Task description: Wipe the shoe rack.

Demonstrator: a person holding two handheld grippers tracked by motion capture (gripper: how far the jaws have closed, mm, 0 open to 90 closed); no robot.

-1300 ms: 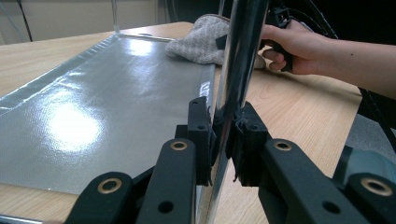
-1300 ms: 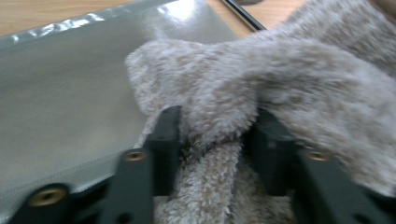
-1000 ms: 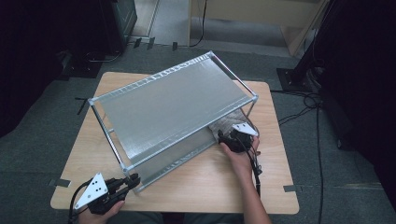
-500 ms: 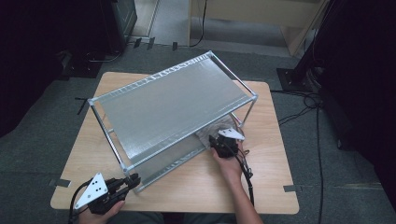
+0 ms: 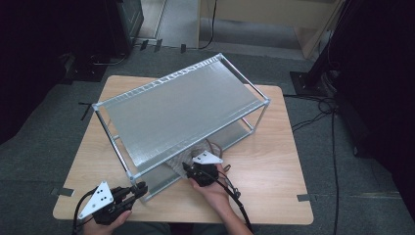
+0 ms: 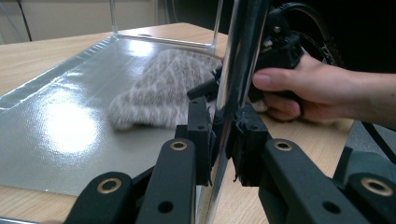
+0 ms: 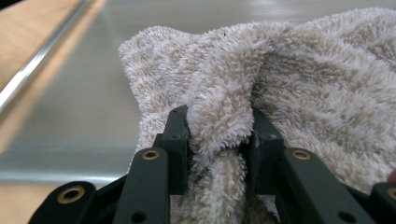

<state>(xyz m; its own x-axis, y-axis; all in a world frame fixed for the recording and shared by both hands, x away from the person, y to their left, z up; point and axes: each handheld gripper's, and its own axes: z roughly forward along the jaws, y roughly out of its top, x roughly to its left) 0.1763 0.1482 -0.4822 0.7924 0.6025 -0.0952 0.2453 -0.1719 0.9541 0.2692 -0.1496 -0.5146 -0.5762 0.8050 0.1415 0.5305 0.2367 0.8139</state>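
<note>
- The wooden table (image 5: 274,161) carried everything, and the person's forearms came in over its near edge.
- A two-tier metal rack (image 5: 181,105) stood across the middle of the table, with a silvery sheet for its upper shelf and another for its lower shelf (image 6: 70,116).
- A fluffy beige towel (image 7: 280,93) lay crumpled on the lower shelf, towards the rack's near side, partly under the upper shelf in the high view.
- The right tool (image 5: 188,169) reached in at the lower shelf. Its jaws had just been closing and stood partly drawn together, with a raised fold of the towel pinched between the two pads (image 7: 176,140). The pile bulged above and below the grip.
- The left tool (image 5: 142,188) sat at the rack's near left corner. Its jaws were almost fully together, clamped on the chrome upright post (image 6: 236,70) there, one pad (image 6: 198,135) pressing on each side of the tube.
- In the left gripper view the person's right hand (image 6: 299,86) showed beyond the post, wrapped round the right tool just beside the towel.
</note>
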